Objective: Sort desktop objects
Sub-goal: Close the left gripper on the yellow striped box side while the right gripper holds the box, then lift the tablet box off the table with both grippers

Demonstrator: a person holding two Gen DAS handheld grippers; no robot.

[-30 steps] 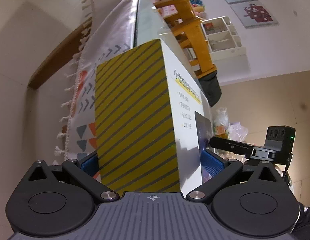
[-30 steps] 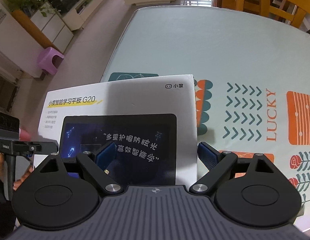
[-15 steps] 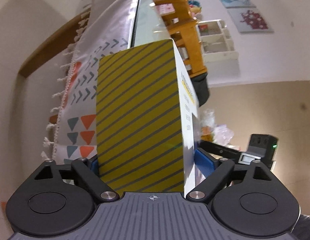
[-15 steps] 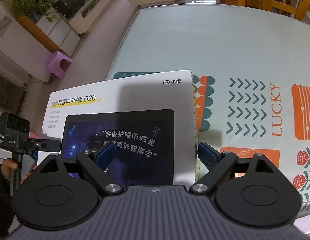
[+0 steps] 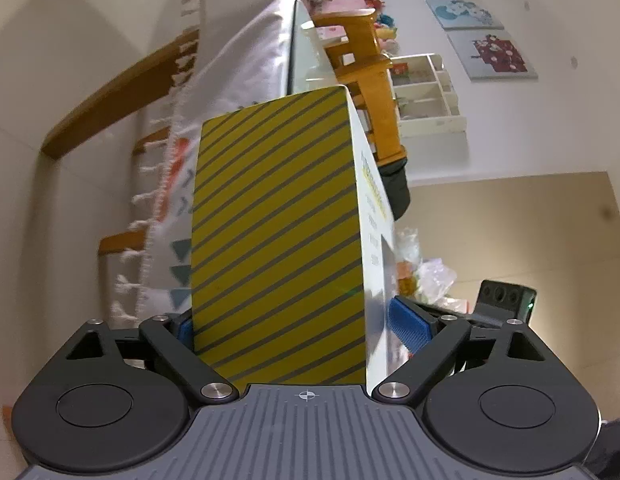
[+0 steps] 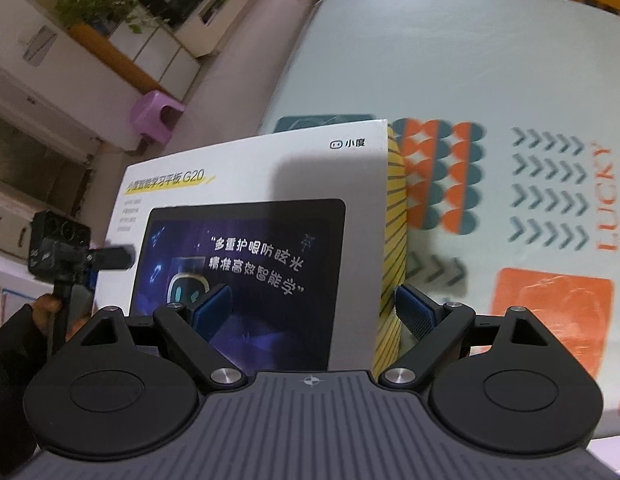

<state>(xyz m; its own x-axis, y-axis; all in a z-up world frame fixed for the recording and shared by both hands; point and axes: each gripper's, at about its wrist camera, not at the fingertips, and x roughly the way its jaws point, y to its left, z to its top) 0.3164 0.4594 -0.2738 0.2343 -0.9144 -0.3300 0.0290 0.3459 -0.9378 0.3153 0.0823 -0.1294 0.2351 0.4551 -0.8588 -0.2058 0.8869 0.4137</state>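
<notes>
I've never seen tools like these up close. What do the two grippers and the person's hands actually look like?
Both look alike. The left gripper and right gripper each have a grey ribbed body with a small crosshair mark, two round black discs, black linkage arms with silver pivot pins, and ridged blue pads on the fingers. The right view shows the left gripper's boxy black camera and a dark sleeve. No cables show.

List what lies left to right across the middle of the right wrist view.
Left tool → tablet box → orange-and-teal circle pattern → teal chevron rows → "LUCKY" lettering on the tablecloth.
</notes>
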